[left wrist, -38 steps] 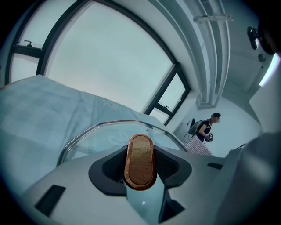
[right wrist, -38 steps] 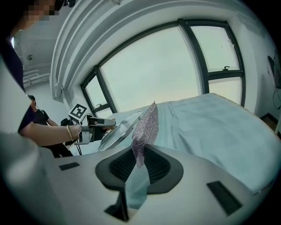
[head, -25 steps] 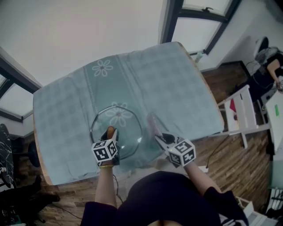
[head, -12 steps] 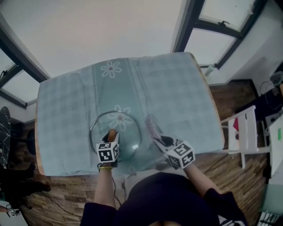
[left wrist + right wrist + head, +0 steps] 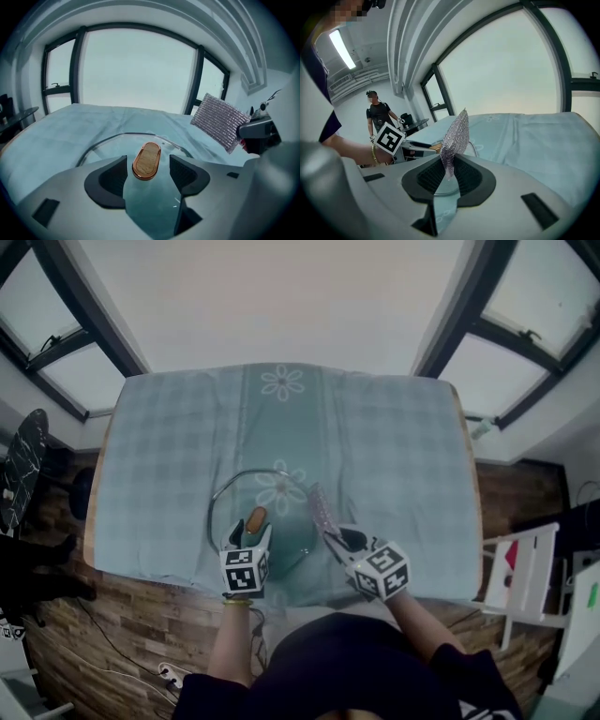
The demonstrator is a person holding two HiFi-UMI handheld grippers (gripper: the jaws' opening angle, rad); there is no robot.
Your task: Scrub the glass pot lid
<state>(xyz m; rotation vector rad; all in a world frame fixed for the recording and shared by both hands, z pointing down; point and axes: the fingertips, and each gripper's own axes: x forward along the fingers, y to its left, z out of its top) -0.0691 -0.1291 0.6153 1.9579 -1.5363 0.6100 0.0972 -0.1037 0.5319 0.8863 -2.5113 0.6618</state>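
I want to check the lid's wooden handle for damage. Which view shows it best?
The left gripper view: the handle sits close and unobstructed, its wood grain visible. The head view shows the handle small, from above. The right gripper view shows only a sliver beside the scrub pad.

The far half of the bench [image 5: 394, 427] and both its side strips lie bare and open to a pass. Near the front edge the lid [image 5: 234, 507] fills the middle. Its knob [image 5: 255, 518] stands untouched between the jaws of the left tongs [image 5: 147, 160], which have just been opening. The pad [image 5: 321, 507], upright in the right tongs [image 5: 449, 174], blocks the lid's right rim.
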